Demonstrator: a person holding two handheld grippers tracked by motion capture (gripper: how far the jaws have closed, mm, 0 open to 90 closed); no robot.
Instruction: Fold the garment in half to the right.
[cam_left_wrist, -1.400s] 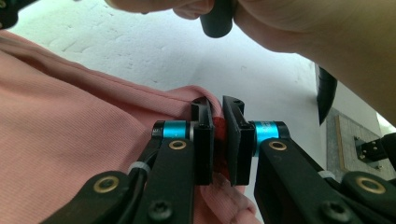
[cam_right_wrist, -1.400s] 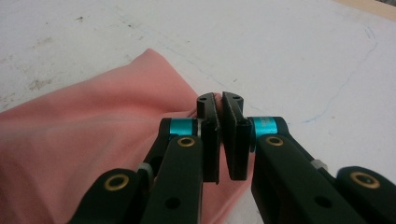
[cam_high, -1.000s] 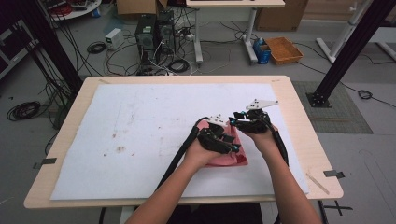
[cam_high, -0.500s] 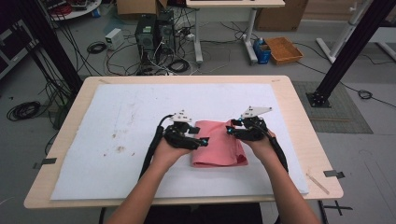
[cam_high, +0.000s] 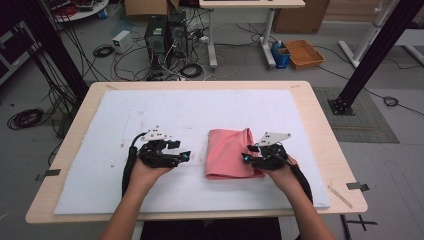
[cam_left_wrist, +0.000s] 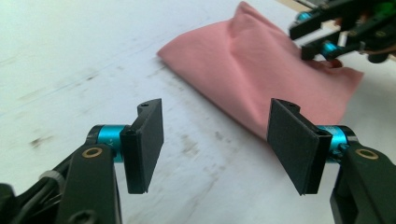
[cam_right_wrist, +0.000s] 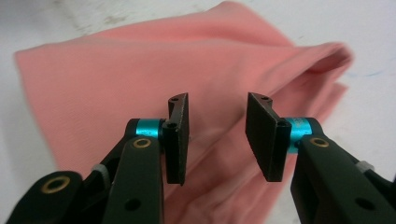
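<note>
A folded pink cloth (cam_high: 229, 151) lies on the white mat (cam_high: 150, 115), right of the middle. My left gripper (cam_high: 185, 156) hovers over bare mat a hand's width left of the cloth; its jaws have just been opening and stand wide apart with nothing between them. In the left gripper view that gripper (cam_left_wrist: 217, 106) points at the cloth (cam_left_wrist: 261, 70), with the right gripper (cam_left_wrist: 327, 35) beyond it. My right gripper (cam_high: 246, 158) is at the cloth's near right edge. In the right gripper view its jaws (cam_right_wrist: 217, 100) are parted just above the cloth (cam_right_wrist: 116, 70), and the pads do not press on the fabric.
The mat covers most of the wooden table (cam_high: 320, 130). Bits of tape (cam_high: 356, 185) mark the table's near right corner. Behind the table, on the floor, are computer towers (cam_high: 162, 30), cables and an orange tray (cam_high: 302, 52).
My left gripper has left the cloth and slid left across the mat, its jaws wider than before. The right gripper has come a little toward the near edge. The cloth now lies uncovered.
</note>
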